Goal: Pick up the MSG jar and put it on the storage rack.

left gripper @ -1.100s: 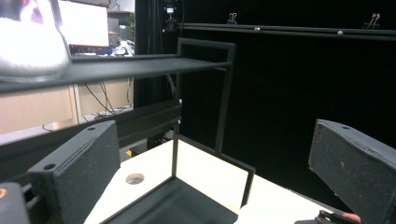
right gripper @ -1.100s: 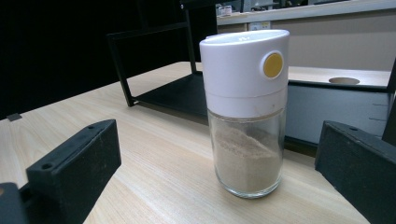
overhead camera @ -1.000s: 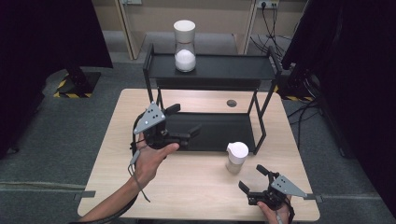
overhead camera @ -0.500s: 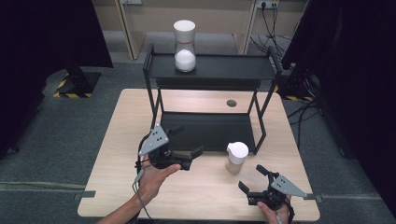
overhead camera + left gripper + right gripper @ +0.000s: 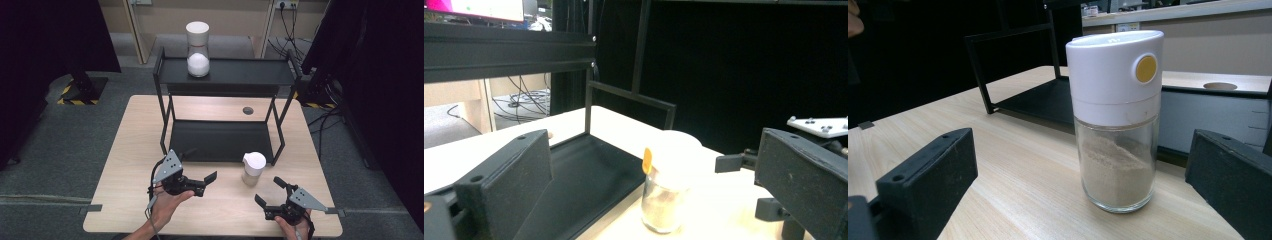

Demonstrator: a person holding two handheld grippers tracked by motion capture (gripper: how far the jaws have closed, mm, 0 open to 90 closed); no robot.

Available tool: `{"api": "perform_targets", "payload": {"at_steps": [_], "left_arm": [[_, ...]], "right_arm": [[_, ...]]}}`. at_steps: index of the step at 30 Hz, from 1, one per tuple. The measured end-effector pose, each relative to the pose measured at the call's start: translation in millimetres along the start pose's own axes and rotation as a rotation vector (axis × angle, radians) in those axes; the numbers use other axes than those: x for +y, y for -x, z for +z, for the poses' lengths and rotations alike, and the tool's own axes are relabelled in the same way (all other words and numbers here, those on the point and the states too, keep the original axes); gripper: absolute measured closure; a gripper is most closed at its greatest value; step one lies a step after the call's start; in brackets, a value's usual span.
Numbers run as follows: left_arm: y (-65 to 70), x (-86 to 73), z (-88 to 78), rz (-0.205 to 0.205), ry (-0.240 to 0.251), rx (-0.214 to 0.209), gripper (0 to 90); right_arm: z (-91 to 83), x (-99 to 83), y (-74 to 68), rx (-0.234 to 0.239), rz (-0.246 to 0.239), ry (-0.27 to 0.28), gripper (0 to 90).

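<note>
Just in front of the black rack (image 5: 222, 135) stands the shaker jar (image 5: 253, 169); the left gripper (image 5: 204, 181) and right gripper (image 5: 269, 192) flank it, both spread, apart from it.

High view looks down; both claw views sit low, probably near, sharing the shaker (image 5: 1115, 120).

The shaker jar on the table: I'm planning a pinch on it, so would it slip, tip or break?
The shaker jar has a smooth glass body, so it may slip and could crack if squeezed hard. It stands tall on a narrow base with a big white cap, so a high push would probably tip it. It looks about half full of powder, likely light.
</note>
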State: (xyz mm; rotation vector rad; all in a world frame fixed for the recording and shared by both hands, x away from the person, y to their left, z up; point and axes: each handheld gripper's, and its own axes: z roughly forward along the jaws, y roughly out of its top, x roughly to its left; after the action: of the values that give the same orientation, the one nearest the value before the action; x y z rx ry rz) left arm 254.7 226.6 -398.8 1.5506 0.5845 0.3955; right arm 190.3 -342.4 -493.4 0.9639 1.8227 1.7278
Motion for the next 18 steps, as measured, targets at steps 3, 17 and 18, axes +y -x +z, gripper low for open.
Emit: {"api": "perform_targets", "payload": {"at_steps": [3, 17, 18], "left_arm": [[-0.7, -6.3, -0.2, 0.002, -0.007, 0.006, 1.0], [-8.7, -41.0, -2.6, 0.011, 0.008, 0.034, 0.8], [-8.8, -42.8, -2.7, 0.013, 0.01, 0.035, 0.8]], "right_arm": [[0.1, -0.1, 0.0, 0.001, 0.0, 0.0, 0.6], [1.0, -0.3, 0.2, 0.004, -0.001, 0.0, 0.6], [1.1, -0.3, 0.2, 0.004, 0.0, -0.001, 0.6]]}}
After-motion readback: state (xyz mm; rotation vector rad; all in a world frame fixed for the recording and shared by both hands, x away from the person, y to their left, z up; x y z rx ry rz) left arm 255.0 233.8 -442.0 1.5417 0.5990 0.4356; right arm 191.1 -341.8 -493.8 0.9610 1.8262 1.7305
